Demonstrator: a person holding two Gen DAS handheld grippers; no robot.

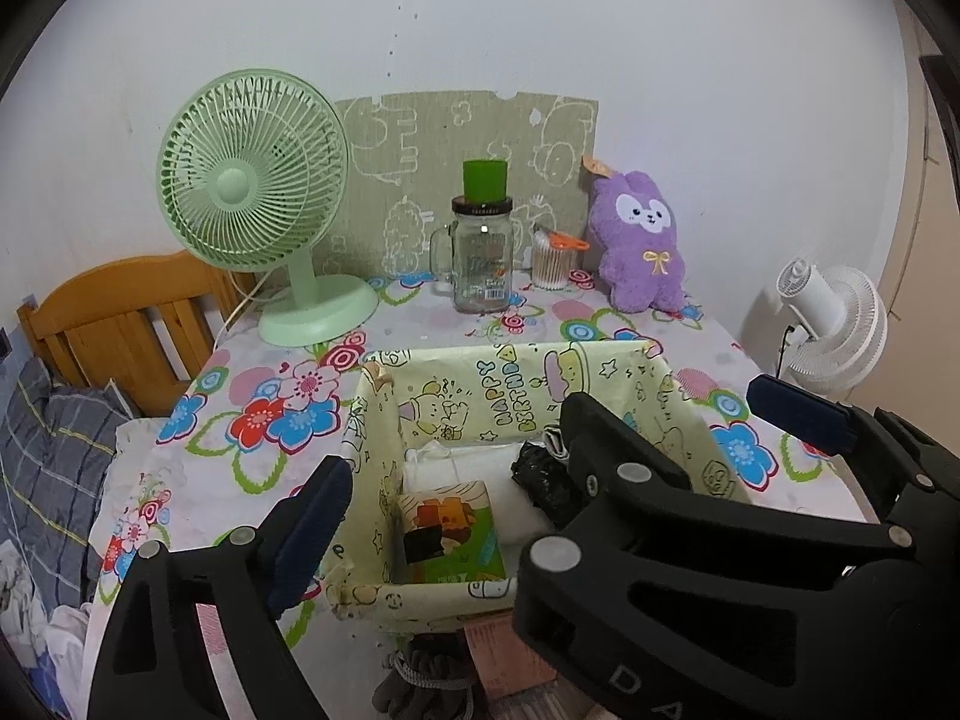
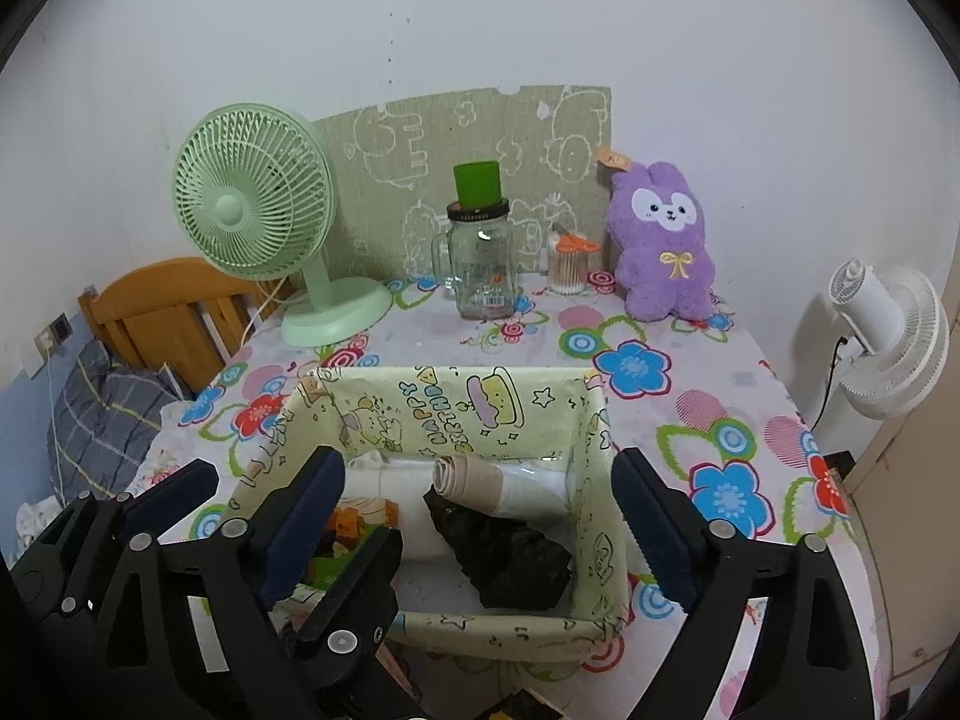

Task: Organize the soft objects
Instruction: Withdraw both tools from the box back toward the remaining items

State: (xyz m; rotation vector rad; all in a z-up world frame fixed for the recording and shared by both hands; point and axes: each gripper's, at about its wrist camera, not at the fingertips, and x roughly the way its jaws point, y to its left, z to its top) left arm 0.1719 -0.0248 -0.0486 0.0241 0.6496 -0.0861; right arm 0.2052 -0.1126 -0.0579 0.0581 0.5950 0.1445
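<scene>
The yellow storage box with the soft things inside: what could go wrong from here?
1. The purple plush rabbit stands close to the glass mug jar and the cotton swab jar; reaching for it could knock them over.
2. The black bundle lies loose in the yellow storage box; adding items may crush or shift it.

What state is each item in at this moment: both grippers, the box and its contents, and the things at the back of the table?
Left gripper: open, holding nothing.
Right gripper: open, holding nothing.
Fabric box: upright, open-topped, partly filled.
Beige roll: lying in the box.
Black bundle: lying in the box, crumpled.
Tissue pack: inside, against the box's left wall.
Glass jar: upright, lidded, green cup on top.
Purple plush: sitting upright outside the box.
Green fan: upright.
</scene>
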